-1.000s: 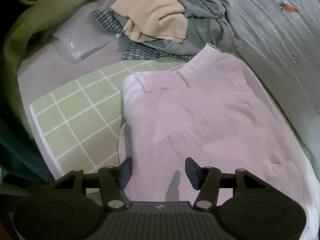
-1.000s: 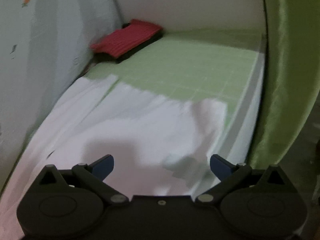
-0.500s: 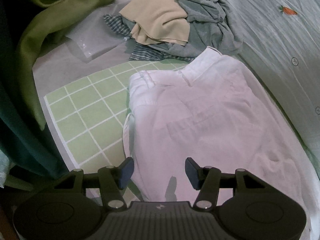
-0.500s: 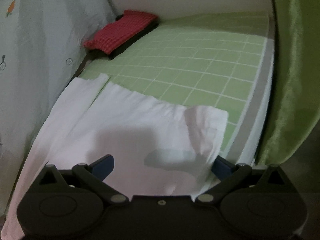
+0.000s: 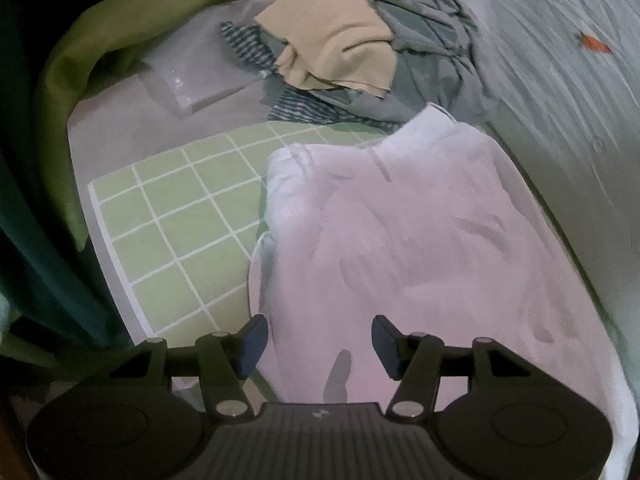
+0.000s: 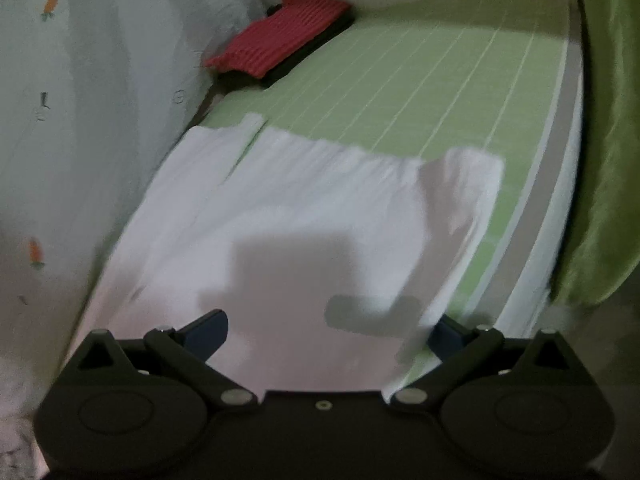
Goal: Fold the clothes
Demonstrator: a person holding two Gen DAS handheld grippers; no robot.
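White trousers lie spread on a green checked mat, waistband toward the clothes pile. My left gripper hovers over the trousers near their left edge. It is open, with cloth below the fingers but none pinched. In the right wrist view the trousers show their leg hems, pointing toward the far end of the mat. My right gripper is wide open above them. The garment's right edge hides part of its right finger.
A pile of beige, grey and checked clothes lies beyond the trousers, with a clear plastic bag beside it. A green curtain hangs along the mat's edge. A carrot-print sheet lies alongside. A folded red cloth sits at the far end.
The right gripper has tipped downward, and the trousers' right edge now overlaps its right finger. The left gripper has barely shifted and stays open.
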